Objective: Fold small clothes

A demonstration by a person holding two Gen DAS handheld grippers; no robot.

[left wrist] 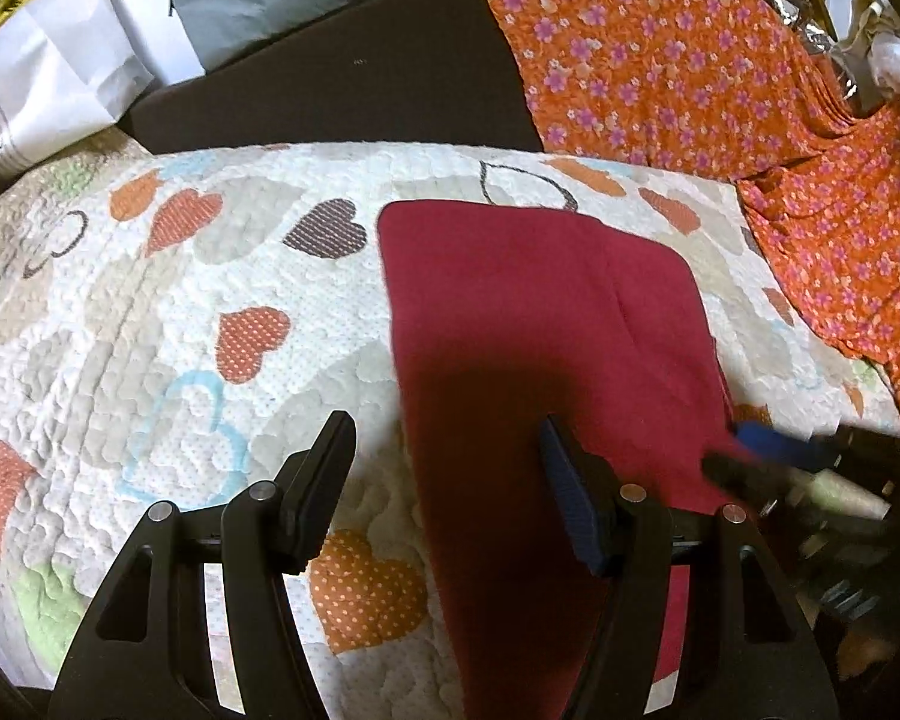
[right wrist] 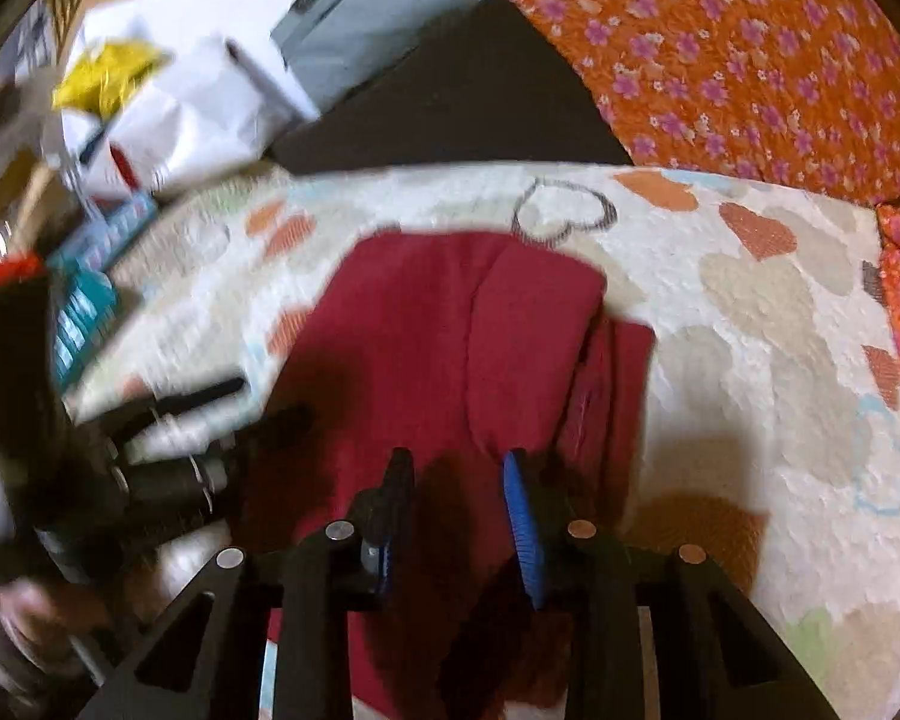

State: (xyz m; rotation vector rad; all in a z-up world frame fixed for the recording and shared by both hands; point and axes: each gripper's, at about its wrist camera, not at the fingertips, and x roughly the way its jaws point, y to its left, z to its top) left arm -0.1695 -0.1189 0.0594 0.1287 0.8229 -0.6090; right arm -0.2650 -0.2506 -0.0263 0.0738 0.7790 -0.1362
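Red garment (right wrist: pixel 450 324): layered right edge shows from right wrist only

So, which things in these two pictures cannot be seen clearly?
- Near end of the red garment: left wrist view, cut off by the bottom edge and covered by the left gripper.
- Items at the quilt's left edge: right wrist view, motion blur.
- Right gripper in left wrist view: blurred, cut off.
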